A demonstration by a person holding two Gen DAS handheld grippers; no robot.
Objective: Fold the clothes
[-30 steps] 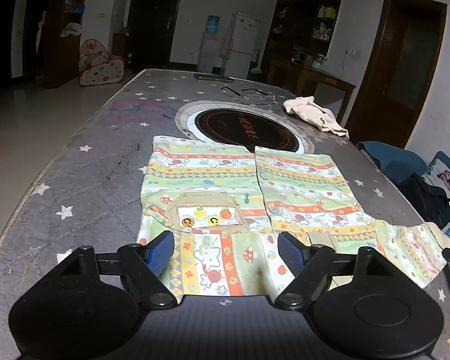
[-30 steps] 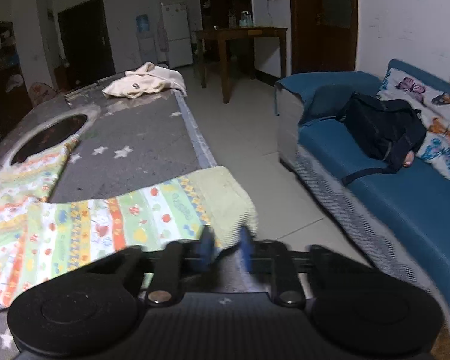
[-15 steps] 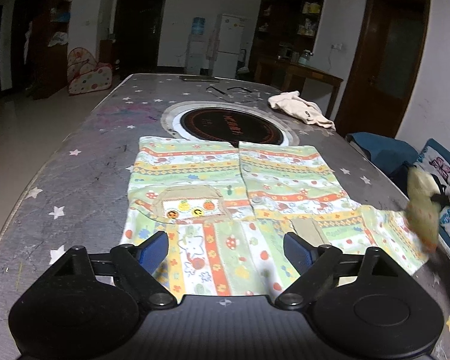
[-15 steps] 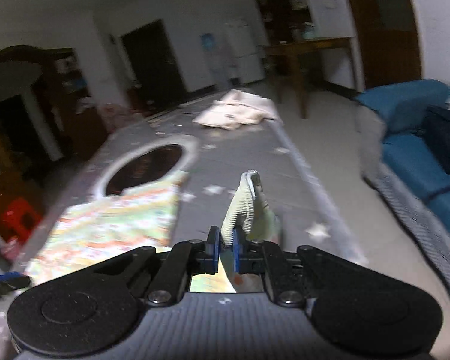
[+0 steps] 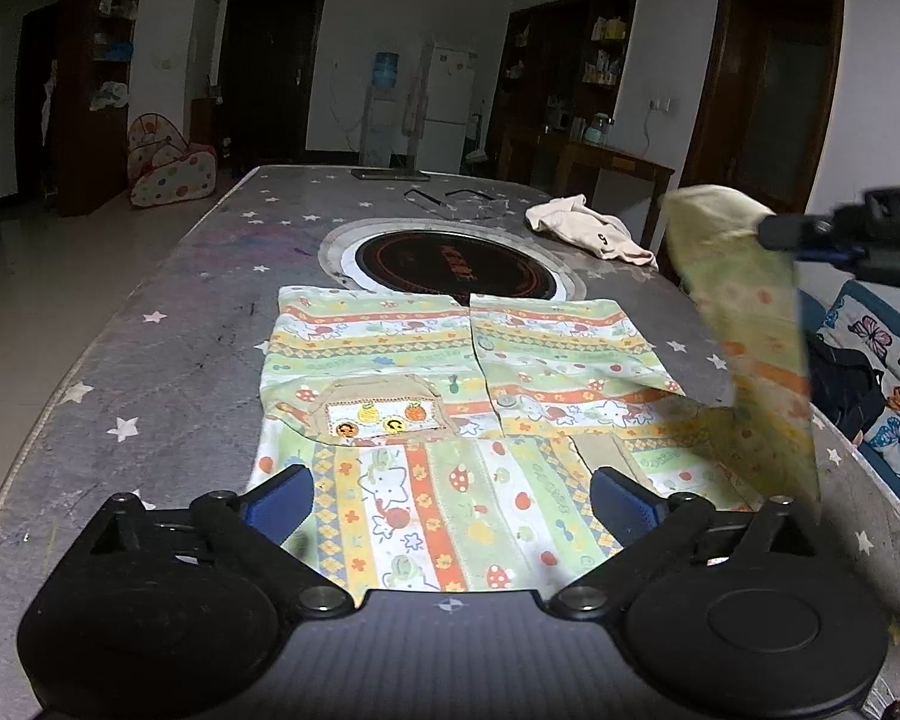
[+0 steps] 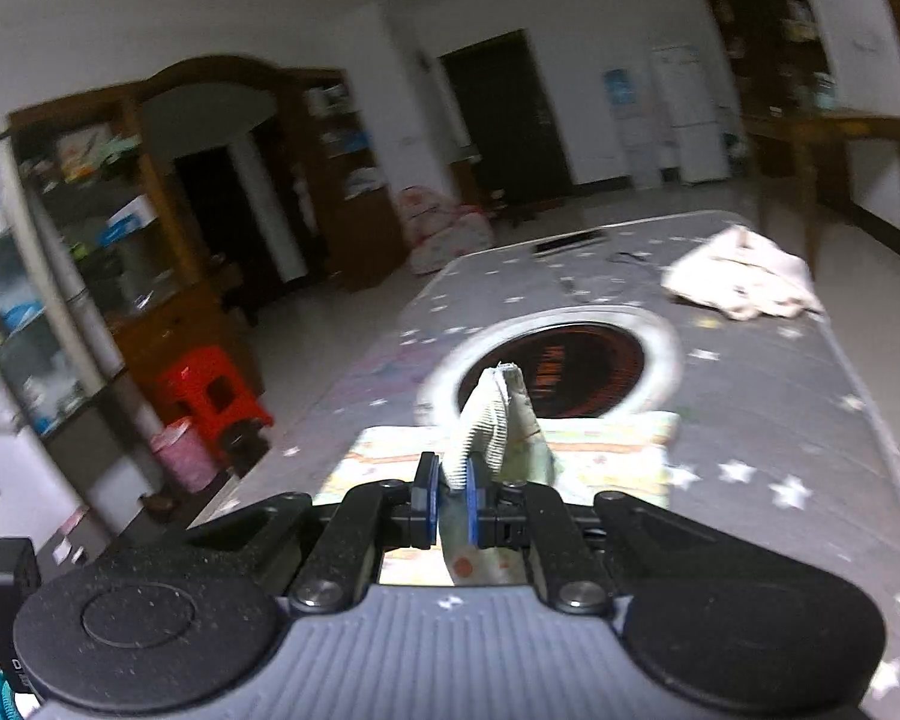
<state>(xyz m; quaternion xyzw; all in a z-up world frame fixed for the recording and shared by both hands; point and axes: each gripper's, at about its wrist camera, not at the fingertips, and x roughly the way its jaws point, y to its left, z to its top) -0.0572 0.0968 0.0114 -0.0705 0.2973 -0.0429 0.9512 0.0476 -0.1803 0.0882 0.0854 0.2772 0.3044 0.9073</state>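
Patterned child's shirt (image 5: 450,372) spread flat beyond the left gripper (image 5: 450,495), its jaws just opened wide over the hem, sleeve (image 6: 498,426) lifted, clamped between right gripper (image 6: 448,501) fingers.

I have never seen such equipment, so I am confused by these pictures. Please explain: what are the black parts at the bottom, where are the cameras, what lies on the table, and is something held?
There is no robot. A person holds one two-finger gripper in each hand, and a wide-angle camera on each looks forward along its fingers. The black parts at the bottom are the gripper's own body.

One picture is from the left gripper. Its jaws have just been opening and stand wide over the near part of a small patterned shirt, pressing on nothing. The shirt lies on a grey table cover with stars, in front of a round dark cooktop. A cream garment lies further back.

The other picture is from the right gripper. It is shut on the shirt's sleeve, lifted off the table.
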